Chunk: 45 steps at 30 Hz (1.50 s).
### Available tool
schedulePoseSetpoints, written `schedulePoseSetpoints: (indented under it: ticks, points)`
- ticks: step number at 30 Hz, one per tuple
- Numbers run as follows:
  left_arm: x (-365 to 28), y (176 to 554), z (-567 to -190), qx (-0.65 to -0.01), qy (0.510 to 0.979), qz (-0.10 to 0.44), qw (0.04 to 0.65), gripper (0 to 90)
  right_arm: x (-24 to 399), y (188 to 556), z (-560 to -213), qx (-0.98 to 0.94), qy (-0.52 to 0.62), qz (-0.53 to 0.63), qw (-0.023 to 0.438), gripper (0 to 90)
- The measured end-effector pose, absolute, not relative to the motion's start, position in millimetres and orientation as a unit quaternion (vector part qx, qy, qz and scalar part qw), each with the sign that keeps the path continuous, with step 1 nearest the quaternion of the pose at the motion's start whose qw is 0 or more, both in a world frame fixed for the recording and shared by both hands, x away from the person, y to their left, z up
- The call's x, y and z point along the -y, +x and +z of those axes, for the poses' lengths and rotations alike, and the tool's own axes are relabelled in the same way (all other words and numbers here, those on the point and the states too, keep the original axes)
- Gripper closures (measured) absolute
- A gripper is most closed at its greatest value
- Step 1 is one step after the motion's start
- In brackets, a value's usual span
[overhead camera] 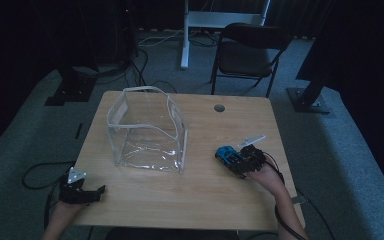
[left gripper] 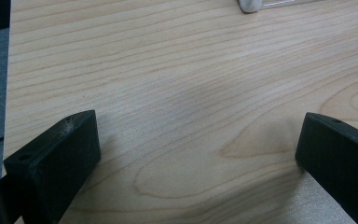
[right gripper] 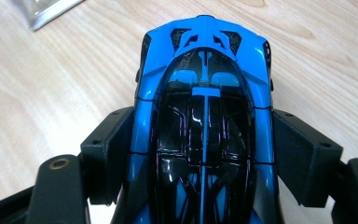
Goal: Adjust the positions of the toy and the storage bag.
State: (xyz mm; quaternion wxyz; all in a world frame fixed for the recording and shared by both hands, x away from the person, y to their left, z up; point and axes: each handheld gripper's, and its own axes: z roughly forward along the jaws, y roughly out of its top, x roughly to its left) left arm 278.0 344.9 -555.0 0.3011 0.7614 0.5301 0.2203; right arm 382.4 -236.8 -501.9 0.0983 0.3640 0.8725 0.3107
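Right gripper (overhead camera: 239,162), at abt 4 o'clock on the wooden table (overhead camera: 200,200), is clamped on a blue toy car (right gripper: 204,126), jaws pressed vs. both flanks, car's nose pointing away from the hand twd 10 o'clock, wheels down at the tabletop. Left gripper (overhead camera: 87,192) sits at abt 8 o'clock near the table's front-left corner, jaws spread wide w/ bare wood between them, gripping nothing. Clear plastic bag (overhead camera: 147,130), white-edged & open-topped, stands at abt 11 o'clock, well apart from the car & both grippers.
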Motion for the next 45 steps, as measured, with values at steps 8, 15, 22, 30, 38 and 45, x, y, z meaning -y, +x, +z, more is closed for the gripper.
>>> schedulePoseSetpoints:
  ticks: [8,15,22,30,38,45]
  points:
    - [-344.9,278.0,-555.0,-0.530,0.761,0.220,0.301,0.3,257.6,347.2,-500.6,-0.876,0.358,0.311,0.090,26.4]
    - [-344.9,278.0,-555.0,-0.530,0.761,0.220,0.301,0.4,266.4,320.6,-507.9,-0.876,0.358,0.310,0.090,26.4]
    - [-344.8,277.9,-555.0,-0.531,0.761,0.221,0.301,0.4,270.1,293.2,-519.6,-0.885,0.355,0.296,0.065,26.4]
    - [-344.8,277.9,-555.0,-0.531,0.761,0.221,0.301,0.3,280.0,271.5,-522.0,-0.883,0.356,0.303,0.054,26.4]
    - [-344.9,277.9,-555.0,-0.530,0.761,0.220,0.300,0.3,282.6,265.6,-529.8,-0.884,0.356,0.296,0.062,26.4]
    - [-344.7,277.6,-555.0,-0.532,0.761,0.221,0.300,0.3,281.8,256.4,-536.2,-0.890,0.344,0.285,0.087,26.1]
